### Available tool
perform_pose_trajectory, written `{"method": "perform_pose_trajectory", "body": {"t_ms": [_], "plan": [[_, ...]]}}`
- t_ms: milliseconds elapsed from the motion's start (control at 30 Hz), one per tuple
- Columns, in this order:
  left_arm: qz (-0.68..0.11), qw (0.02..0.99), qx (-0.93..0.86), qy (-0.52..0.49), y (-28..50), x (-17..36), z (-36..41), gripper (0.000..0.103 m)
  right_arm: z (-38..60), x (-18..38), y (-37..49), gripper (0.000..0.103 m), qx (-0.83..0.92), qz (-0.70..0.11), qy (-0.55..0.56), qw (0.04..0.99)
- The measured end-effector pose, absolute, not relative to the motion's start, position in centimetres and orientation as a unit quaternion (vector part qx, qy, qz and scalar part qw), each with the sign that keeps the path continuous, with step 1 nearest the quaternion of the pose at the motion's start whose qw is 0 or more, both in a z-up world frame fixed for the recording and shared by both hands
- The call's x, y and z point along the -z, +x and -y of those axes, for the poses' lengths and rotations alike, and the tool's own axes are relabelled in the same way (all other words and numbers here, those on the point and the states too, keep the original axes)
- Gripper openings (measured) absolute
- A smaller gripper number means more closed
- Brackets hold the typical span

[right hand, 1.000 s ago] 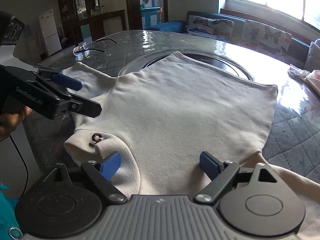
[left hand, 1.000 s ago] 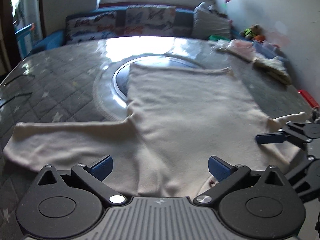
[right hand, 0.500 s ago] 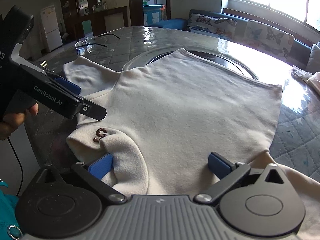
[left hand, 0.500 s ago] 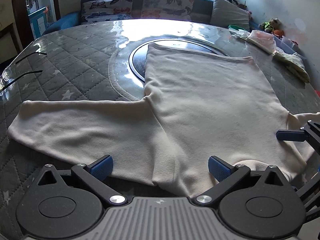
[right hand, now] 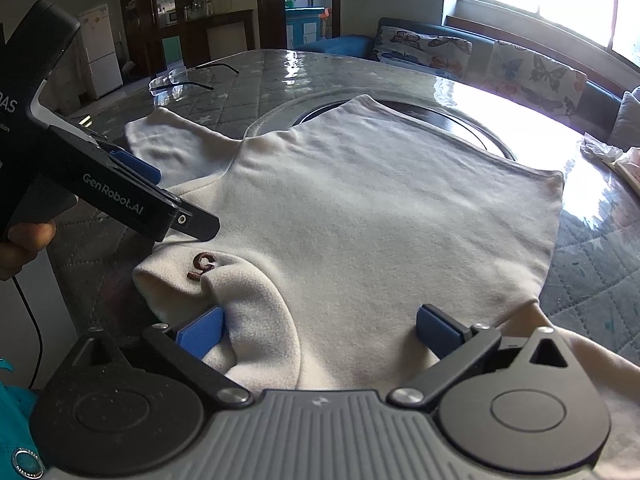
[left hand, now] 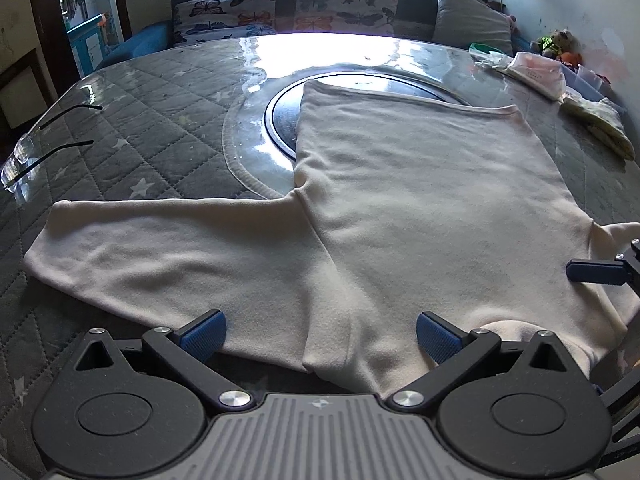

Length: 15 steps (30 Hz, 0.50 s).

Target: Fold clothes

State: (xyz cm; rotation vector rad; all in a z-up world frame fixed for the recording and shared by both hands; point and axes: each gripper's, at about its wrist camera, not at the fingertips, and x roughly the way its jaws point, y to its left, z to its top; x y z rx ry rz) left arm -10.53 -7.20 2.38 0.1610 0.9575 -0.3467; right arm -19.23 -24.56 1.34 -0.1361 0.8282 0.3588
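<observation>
A cream long-sleeved sweater (left hand: 420, 200) lies flat on the round table, back up, its collar at the near edge and one sleeve (left hand: 160, 248) stretched to the left. It also shows in the right wrist view (right hand: 380, 208), where the turned collar (right hand: 224, 276) bears a small brown letter. My left gripper (left hand: 318, 336) is open and empty, low over the near shoulder. My right gripper (right hand: 318, 330) is open, its left pad (right hand: 200, 330) against the collar fold. The right gripper's blue fingertip (left hand: 596, 272) shows at the left view's right edge.
The table has a grey quilted cover (left hand: 132, 148) under glass and a round turntable (left hand: 280, 120) in the middle. A pair of glasses (left hand: 24, 152) lies at the left edge. Folded cloths (left hand: 540, 76) lie at the far right. A sofa with butterfly cushions (left hand: 340, 12) stands behind.
Both grippers have drawn back and dropped toward the near edge of the sweater. The right gripper's left pad has come up against the collar fold. The sweater has not moved.
</observation>
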Motion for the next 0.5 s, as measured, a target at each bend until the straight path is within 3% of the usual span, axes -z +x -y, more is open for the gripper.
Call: {"method": "perform_pose_trajectory", "body": {"t_ms": [500], "plan": [[-0.456, 0.872, 0.163, 0.071, -10.52, -2.34, 7.08, 0.103, 24.39, -1.24, -19.19, 0.103, -0.172, -0.396, -0.067, 0.899]]}}
